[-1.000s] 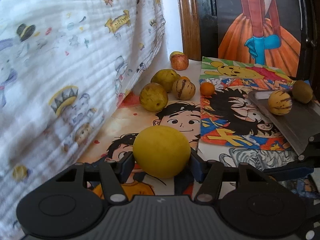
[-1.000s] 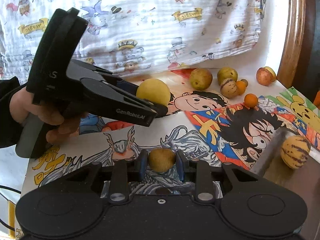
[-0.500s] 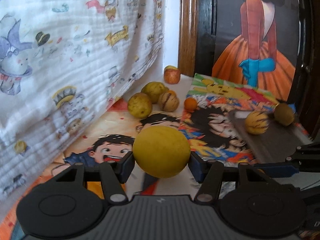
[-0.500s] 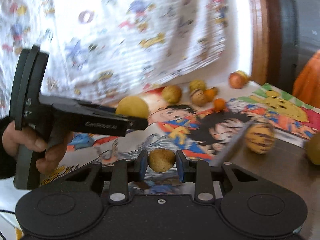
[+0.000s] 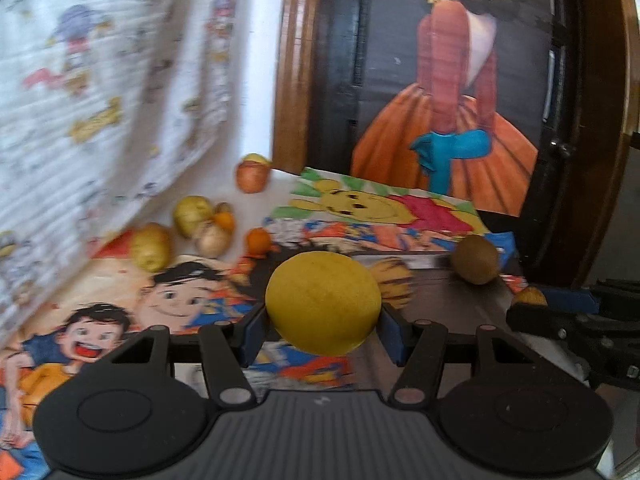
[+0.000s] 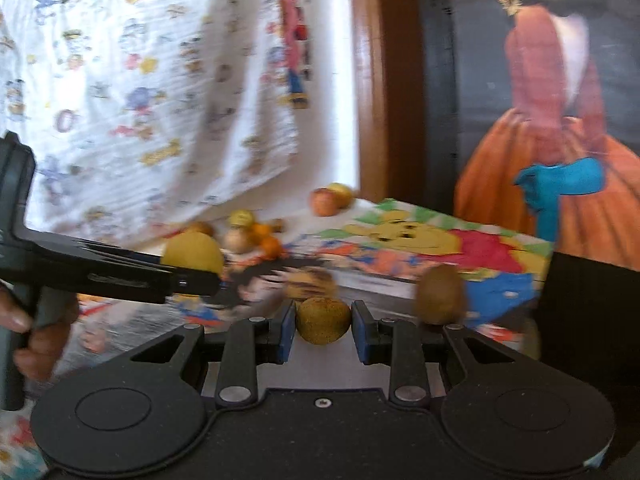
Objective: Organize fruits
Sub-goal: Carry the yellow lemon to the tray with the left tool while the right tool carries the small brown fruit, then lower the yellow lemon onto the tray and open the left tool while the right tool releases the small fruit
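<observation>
Both grippers have swung over the tray (image 5: 460, 304), jaws clamping yellow fruit (image 5: 322, 303) and small fruit (image 6: 323, 320).

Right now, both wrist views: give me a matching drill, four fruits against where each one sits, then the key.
Things:
1. large round yellow fruit
2. small speckled brownish-yellow fruit
3. fuzzy brown kiwi
4. reddish-orange apple

Places:
A. far back of the table, near the wooden frame
B. held in the left tool
C. resting on the dark tray
D. held in the right tool

Pairs: 1-B, 2-D, 3-C, 4-A
</observation>
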A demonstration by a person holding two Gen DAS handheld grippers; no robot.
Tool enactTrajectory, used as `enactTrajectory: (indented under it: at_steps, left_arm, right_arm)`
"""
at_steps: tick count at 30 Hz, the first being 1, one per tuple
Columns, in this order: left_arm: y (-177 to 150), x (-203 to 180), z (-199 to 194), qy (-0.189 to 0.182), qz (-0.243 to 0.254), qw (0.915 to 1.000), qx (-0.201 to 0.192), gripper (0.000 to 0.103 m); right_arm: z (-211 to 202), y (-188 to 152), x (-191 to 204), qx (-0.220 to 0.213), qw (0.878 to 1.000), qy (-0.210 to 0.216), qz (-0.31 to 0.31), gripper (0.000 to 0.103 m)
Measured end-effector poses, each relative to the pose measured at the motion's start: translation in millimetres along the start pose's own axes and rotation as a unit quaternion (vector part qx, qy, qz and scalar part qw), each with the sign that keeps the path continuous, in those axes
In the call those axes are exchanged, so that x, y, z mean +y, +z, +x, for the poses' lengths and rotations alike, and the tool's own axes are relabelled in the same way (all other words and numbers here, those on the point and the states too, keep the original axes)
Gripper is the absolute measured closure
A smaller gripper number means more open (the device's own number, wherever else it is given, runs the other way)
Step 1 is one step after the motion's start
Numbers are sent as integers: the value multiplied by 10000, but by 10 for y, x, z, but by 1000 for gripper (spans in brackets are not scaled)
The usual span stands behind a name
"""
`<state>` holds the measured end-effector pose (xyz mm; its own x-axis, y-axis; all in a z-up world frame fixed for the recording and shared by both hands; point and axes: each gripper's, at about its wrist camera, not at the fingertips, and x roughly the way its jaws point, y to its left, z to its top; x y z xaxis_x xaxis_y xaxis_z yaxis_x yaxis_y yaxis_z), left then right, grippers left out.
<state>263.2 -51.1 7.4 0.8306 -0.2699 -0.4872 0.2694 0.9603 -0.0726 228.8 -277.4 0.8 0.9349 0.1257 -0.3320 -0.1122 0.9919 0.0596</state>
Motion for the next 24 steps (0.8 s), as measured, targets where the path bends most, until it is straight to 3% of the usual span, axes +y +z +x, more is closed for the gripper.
enactTrajectory:
  at_steps: [6,13,24]
  left_arm:
    - [-32,-333,254,-179,-17,9997,174,40]
    - [-108,-516,480,-169,-16,9984,541,40]
    - [-167,-544,620,-230,-40,9972,712,40]
  right_arm:
    - [82,-177,-315,-22,9992,-407,-36,71]
    - [251,-324,-413,55,9992,-393,-39,71]
    - [498,-306,-499,142,9989,-433,-54,71]
